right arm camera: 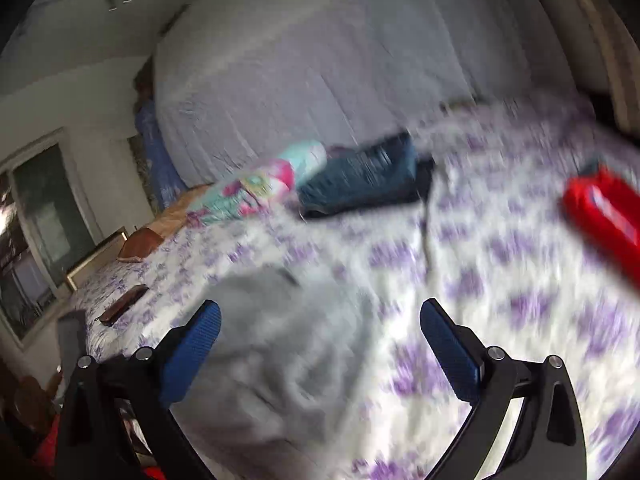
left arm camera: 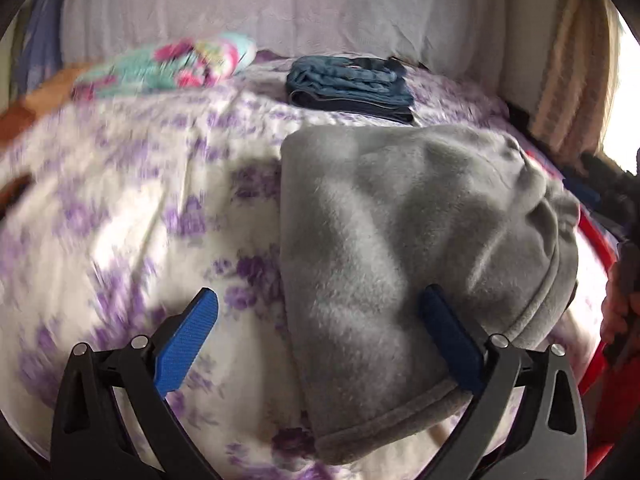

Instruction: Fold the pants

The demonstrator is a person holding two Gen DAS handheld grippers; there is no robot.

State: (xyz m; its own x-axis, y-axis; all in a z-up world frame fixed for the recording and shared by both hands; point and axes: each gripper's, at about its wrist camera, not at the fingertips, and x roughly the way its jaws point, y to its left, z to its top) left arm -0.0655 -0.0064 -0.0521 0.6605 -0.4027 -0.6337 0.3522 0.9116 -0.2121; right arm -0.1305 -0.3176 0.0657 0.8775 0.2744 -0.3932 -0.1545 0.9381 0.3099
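The wide bed covered in a white spread printed with purple flowers (left arm camera: 132, 208) fills both views and carries everything else. On it, from about 12 to 4 o'clock of the left wrist view, lies the folded soft grey fleece pants (left arm camera: 420, 240), doubled into a thick pad with a hemmed edge running along its near side. Beyond it at 12 o'clock sits a folded stack of dark blue denim garments (left arm camera: 352, 86), and at 10 o'clock a bright turquoise-and-pink patterned cloth bundle (left arm camera: 172, 66). A red curved rim (left arm camera: 596, 240), seemingly a tub or basket, shows at 3 o'clock; its contents cannot be made out. The left gripper (left arm camera: 318, 334) has its blue-padded fingers spread wide, the right-hand pad over the grey fleece, the other over the bedspread, clamping nothing. The right wrist view is heavily blurred, yet only it shows a window and a framed picture at 9 o'clock, a flat brown wallet-like object (right arm camera: 124, 305) on the bed edge at 8 o'clock, and a white wall above. There the right gripper (right arm camera: 320, 334) is likewise spread apart and empty above the fleece.
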